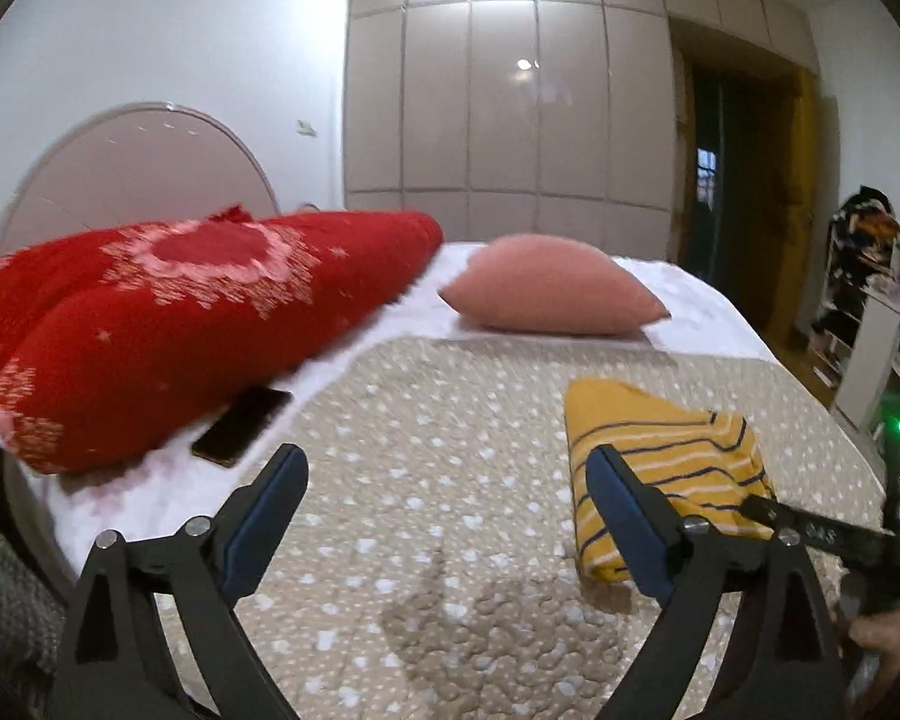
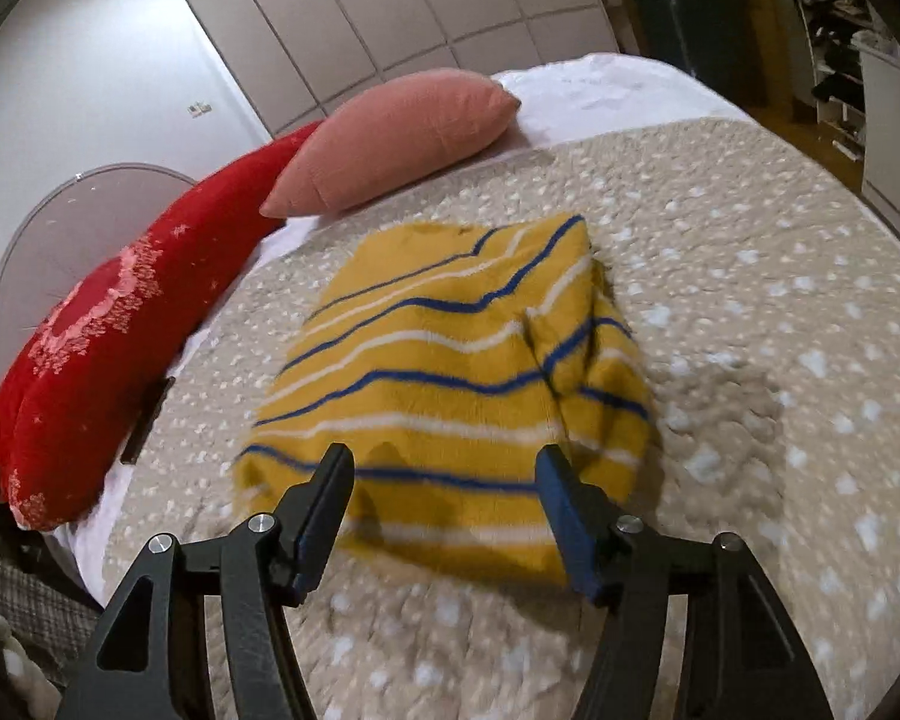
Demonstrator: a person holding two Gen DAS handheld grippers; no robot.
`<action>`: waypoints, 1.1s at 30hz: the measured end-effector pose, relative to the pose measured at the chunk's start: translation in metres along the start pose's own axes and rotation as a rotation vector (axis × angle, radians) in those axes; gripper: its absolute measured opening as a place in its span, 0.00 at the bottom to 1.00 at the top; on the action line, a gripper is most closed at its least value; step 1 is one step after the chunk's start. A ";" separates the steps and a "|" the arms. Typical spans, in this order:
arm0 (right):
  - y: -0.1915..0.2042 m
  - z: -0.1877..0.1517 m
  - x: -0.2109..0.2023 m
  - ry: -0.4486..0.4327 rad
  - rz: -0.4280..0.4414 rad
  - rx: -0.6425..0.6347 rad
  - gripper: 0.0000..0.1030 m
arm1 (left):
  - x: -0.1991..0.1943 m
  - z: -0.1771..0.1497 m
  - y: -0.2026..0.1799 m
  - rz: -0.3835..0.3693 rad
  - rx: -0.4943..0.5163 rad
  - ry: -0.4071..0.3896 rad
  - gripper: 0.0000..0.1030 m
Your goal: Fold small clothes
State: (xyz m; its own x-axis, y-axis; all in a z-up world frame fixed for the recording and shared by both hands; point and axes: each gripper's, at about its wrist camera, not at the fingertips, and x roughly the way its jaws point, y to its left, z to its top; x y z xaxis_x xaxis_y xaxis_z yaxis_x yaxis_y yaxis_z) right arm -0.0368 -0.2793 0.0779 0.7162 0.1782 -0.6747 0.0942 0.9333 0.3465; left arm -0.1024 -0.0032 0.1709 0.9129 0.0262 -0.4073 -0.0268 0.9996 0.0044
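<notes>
A folded yellow garment (image 2: 450, 372) with blue and white stripes lies on the beige spotted bedspread (image 2: 750, 276). My right gripper (image 2: 444, 468) is open, its fingertips just over the garment's near edge, holding nothing. In the left wrist view the same garment (image 1: 660, 456) lies to the right. My left gripper (image 1: 444, 468) is open and empty above bare bedspread (image 1: 426, 480), left of the garment. The right gripper's tip (image 1: 756, 507) shows at the garment's right edge.
A red patterned bolster (image 1: 180, 324) and a pink pillow (image 1: 552, 294) lie at the head of the bed. A dark phone (image 1: 240, 426) lies beside the bolster. A wardrobe (image 1: 510, 108) stands behind, and shelves (image 1: 882, 312) at the right.
</notes>
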 end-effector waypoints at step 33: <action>0.015 -0.097 -0.060 -0.004 -0.226 -0.093 0.74 | 0.010 -0.087 -0.056 -0.154 0.111 0.378 0.94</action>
State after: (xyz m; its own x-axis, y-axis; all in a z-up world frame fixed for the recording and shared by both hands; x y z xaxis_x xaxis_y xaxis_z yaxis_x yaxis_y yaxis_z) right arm -0.1454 -0.2456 0.0602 0.6869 -0.0399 -0.7257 0.1889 0.9740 0.1253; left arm -0.1270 -0.0590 0.0875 0.6889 -0.1073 -0.7169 0.1611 0.9869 0.0071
